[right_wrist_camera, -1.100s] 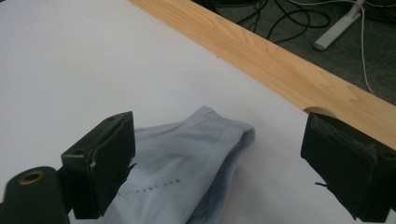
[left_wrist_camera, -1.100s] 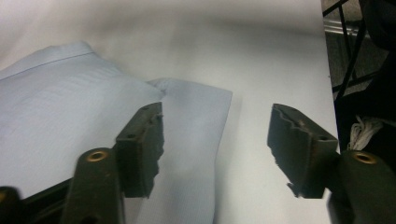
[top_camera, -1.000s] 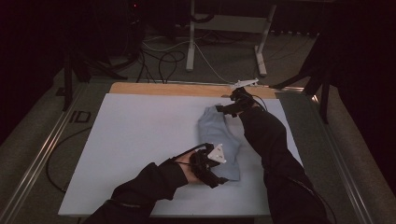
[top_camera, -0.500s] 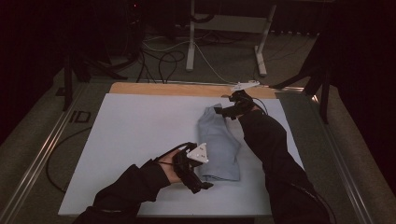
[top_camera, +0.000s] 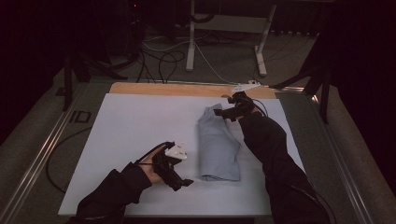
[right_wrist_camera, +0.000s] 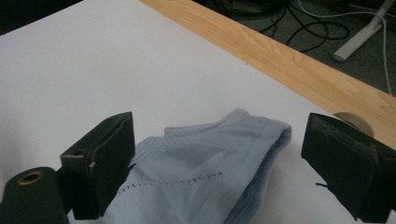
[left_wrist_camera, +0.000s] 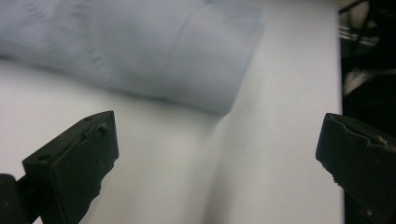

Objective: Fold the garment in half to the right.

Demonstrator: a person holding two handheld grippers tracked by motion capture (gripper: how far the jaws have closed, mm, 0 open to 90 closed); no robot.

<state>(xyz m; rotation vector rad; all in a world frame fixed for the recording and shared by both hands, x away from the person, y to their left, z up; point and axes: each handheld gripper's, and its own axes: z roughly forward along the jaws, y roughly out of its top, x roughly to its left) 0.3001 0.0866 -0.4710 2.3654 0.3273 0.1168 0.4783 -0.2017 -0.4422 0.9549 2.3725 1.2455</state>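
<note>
1. Folded light-blue garment (top_camera: pixel 218 147) lies right of centre on the white mat (top_camera: pixel 126 126).
2. Left gripper (top_camera: pixel 180 177): jaws just opened wide, nothing between them, just beside the near fold.
3. Right gripper (top_camera: pixel 226 106): jaws wide, straddling the far end, no grip.
4. Next: close on one layer, lift evenly, avoid dragging the fold.

The folded garment (top_camera: pixel 218 148) is pale blue cloth, soft and matt, with a fine knit texture and rows of small perforations seen in the right gripper view (right_wrist_camera: pixel 196 182). The desk (top_camera: pixel 130 135) carries a smooth, matt white sheet; along its far edge runs a strip of light wood (top_camera: pixel 168 89) with visible grain. The grippers' jaws are matt black plastic, scuffed at the edges.
</note>
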